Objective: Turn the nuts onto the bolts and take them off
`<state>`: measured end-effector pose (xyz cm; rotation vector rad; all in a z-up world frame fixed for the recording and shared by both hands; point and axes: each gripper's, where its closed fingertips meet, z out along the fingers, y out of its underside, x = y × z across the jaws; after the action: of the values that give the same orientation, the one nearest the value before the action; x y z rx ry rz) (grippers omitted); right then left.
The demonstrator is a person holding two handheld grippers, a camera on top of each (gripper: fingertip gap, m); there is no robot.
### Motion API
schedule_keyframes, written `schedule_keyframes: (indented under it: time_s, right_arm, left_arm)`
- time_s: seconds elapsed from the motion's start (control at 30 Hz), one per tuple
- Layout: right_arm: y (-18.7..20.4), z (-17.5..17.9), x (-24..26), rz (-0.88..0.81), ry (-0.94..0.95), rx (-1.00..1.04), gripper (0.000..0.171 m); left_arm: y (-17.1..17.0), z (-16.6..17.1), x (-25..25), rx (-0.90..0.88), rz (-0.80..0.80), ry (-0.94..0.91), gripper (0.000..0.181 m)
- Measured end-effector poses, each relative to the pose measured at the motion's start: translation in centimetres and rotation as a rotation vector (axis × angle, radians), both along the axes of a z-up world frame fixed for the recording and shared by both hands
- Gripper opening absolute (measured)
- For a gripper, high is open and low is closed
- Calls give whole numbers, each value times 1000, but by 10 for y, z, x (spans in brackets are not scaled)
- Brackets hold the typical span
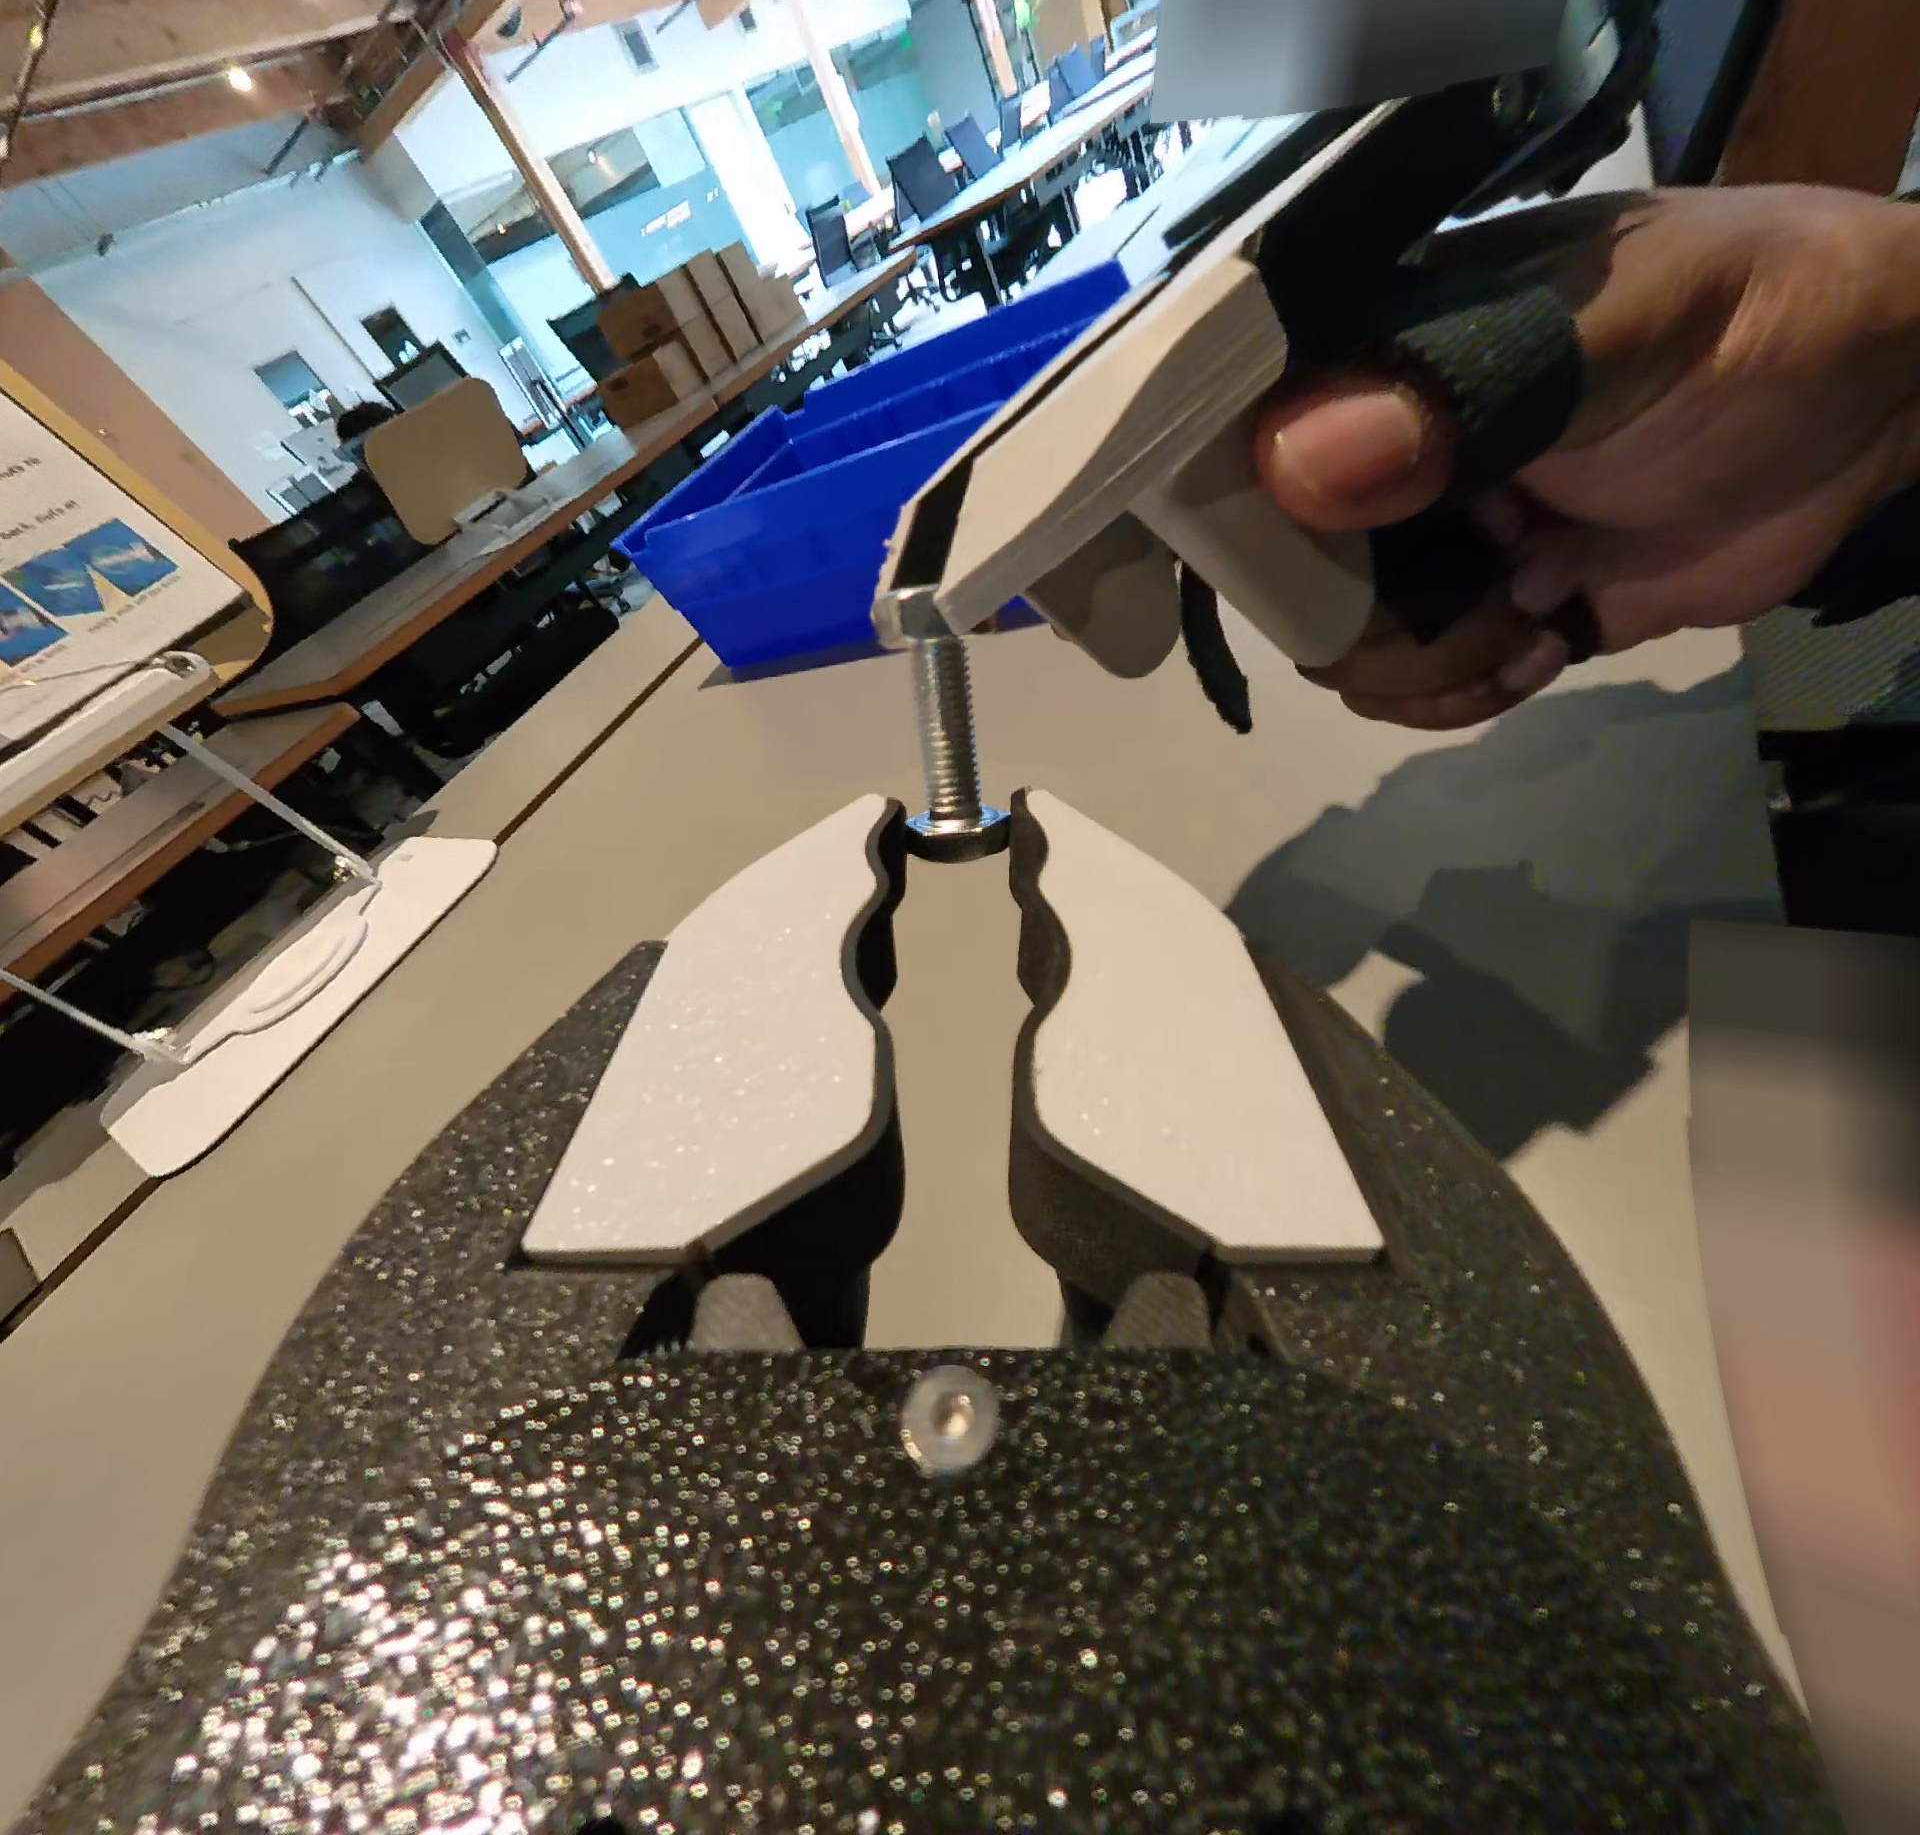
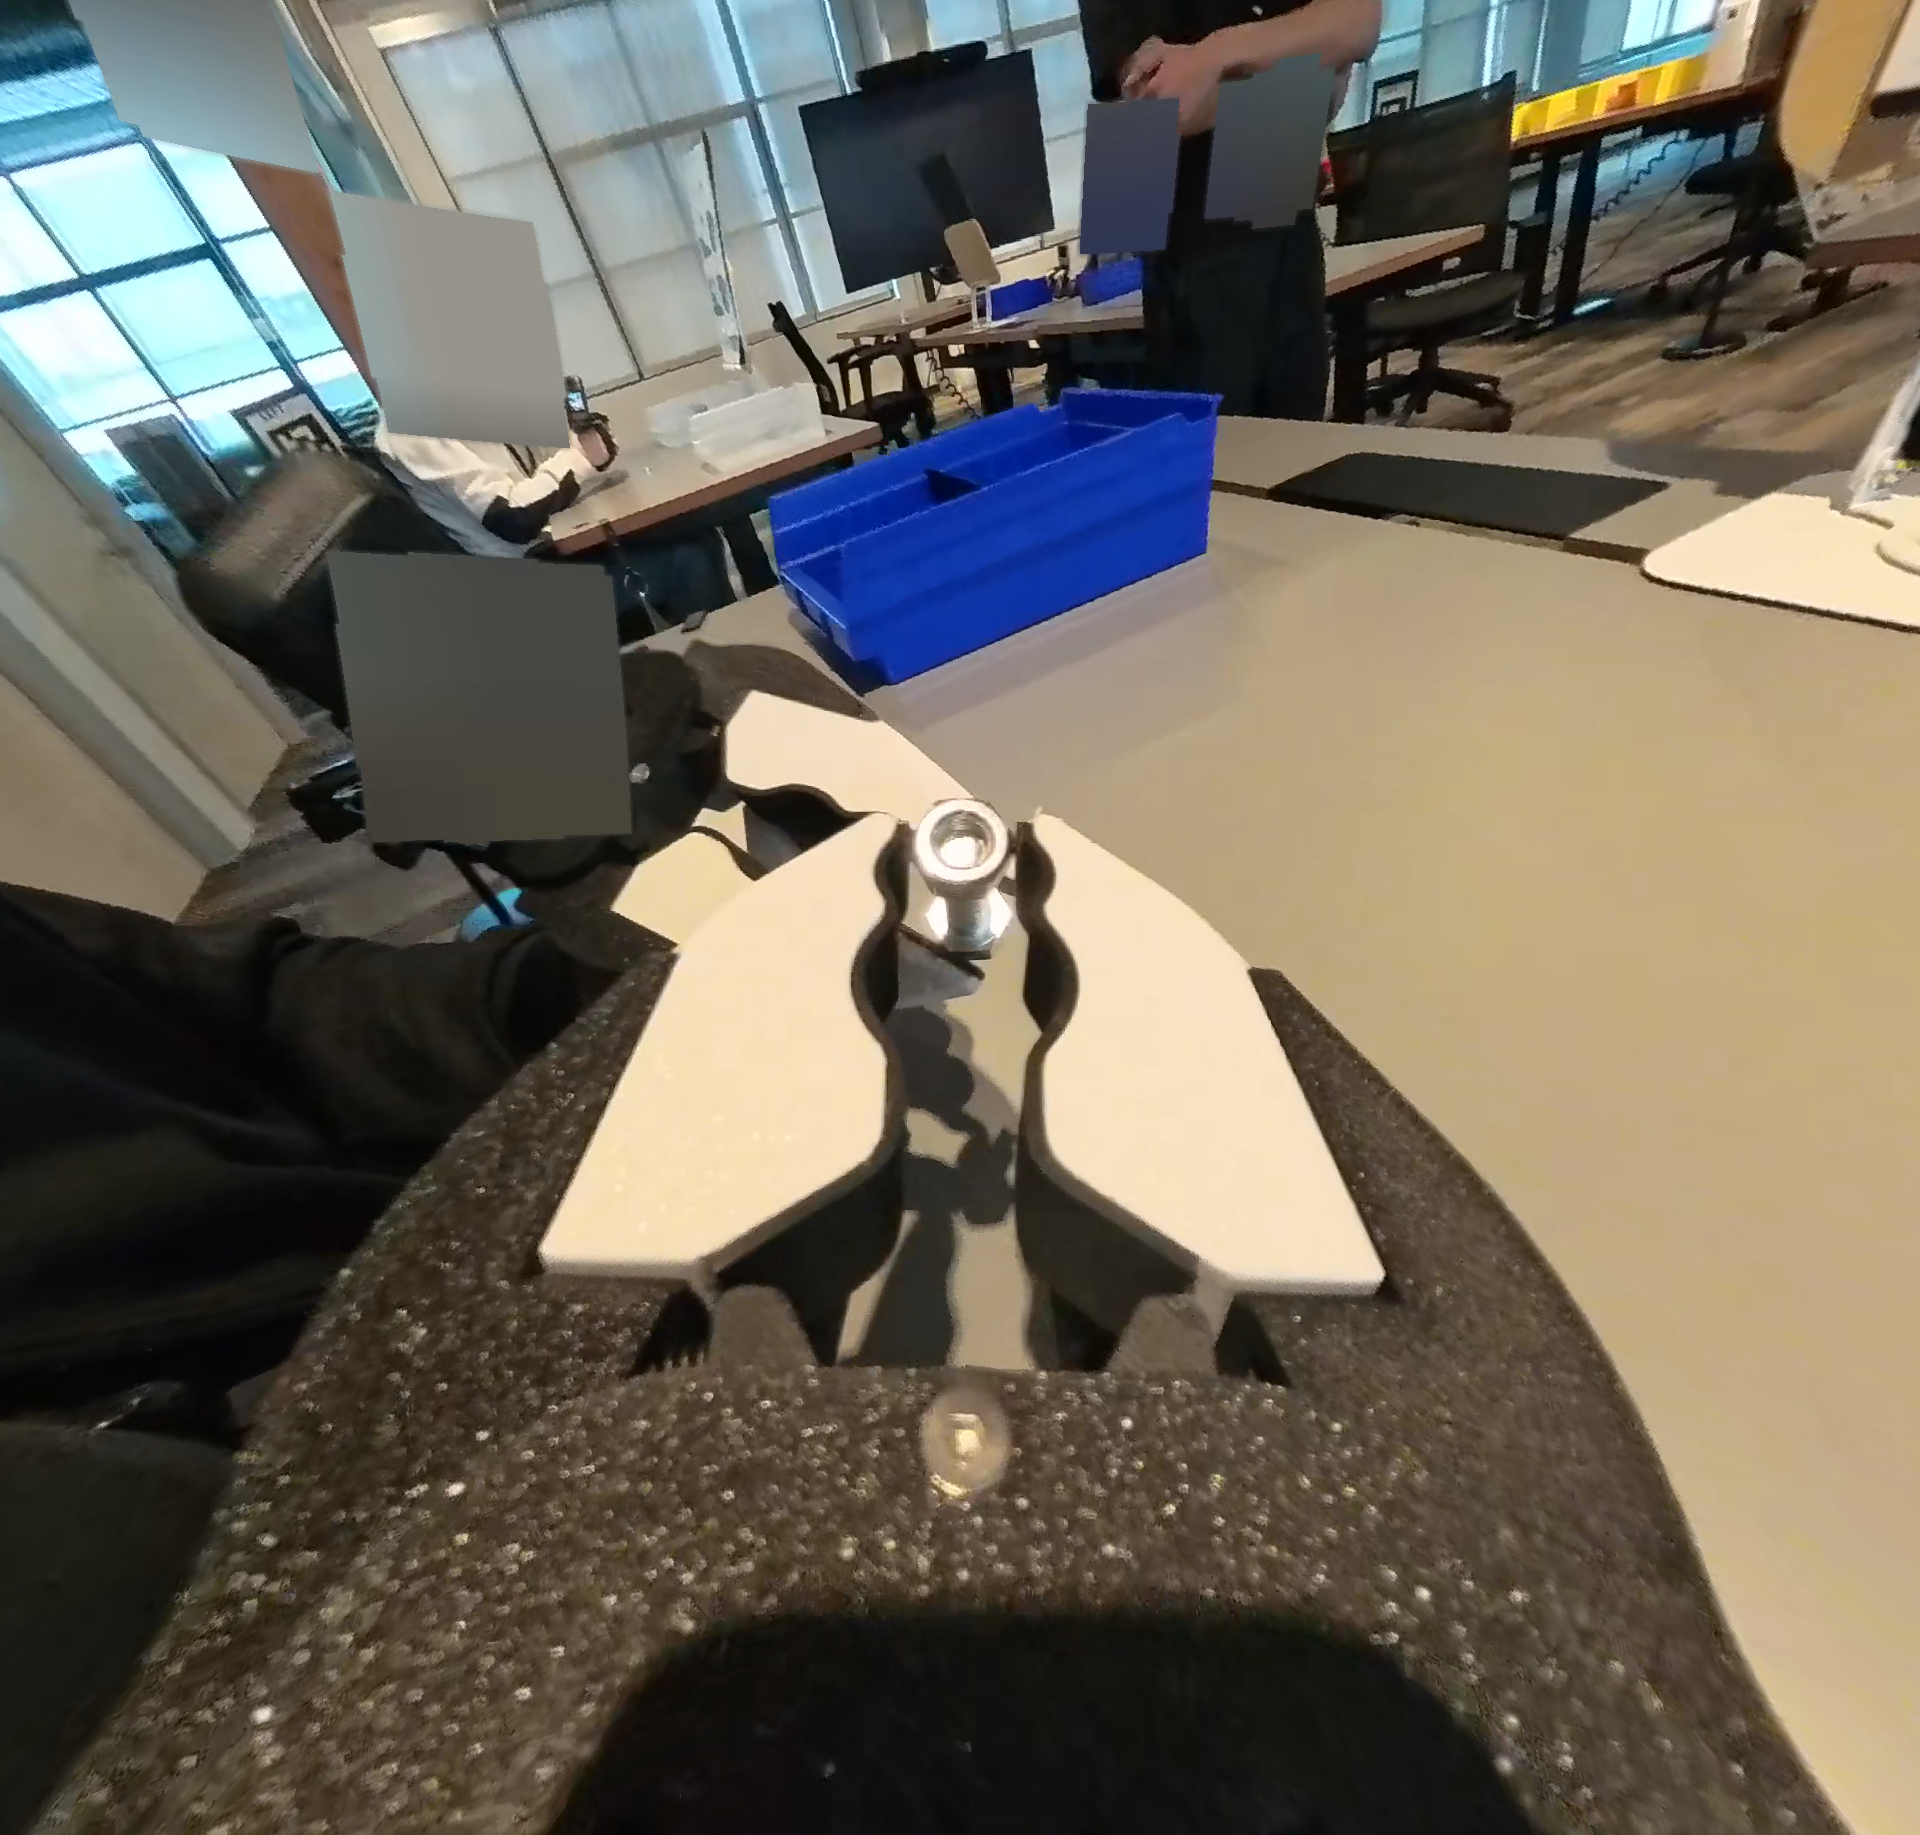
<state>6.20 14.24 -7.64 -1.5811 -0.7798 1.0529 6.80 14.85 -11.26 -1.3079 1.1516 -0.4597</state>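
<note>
A silver bolt [image 1: 940,725] stands upright above the grey table [image 1: 644,954], head up. My left gripper [image 1: 954,827] is shut on the hex nut [image 1: 951,843] at the bolt's lower end. My right gripper [image 1: 920,609], held by a hand, comes in from the upper right and is shut on the bolt's head. In the right wrist view I look down along the bolt: my right gripper [image 2: 958,835] clamps the bolt head [image 2: 956,845], the nut [image 2: 961,921] sits just below it, and the left gripper's fingers [image 2: 821,757] reach in from the left.
A blue plastic bin [image 1: 831,528] stands on the table behind the bolt and also shows in the right wrist view [image 2: 997,528]. A white stand base [image 1: 312,954] lies at the left. A black mat [image 2: 1455,492] and white pad [image 2: 1787,559] lie far right. People are at the desks beyond.
</note>
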Motion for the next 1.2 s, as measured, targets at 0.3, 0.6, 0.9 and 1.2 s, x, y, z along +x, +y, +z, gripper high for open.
schedule_keyframes:
  time_s: [0.3,0.6,0.9,1.2]
  right_arm:
    - [-8,11,-4,-14,-8,30,19]
    - [-14,14,-3,32,-15,72,19]
    - [-16,13,-4,73,-18,91,19]
    - [-16,10,-3,76,-110,178,19]
  left_arm:
    - [-4,11,-2,50,4,-49,19]
    - [-10,13,-1,45,-44,-74,19]
    - [-12,10,0,23,-67,-63,19]
    - [-12,9,0,25,-68,-51,19]
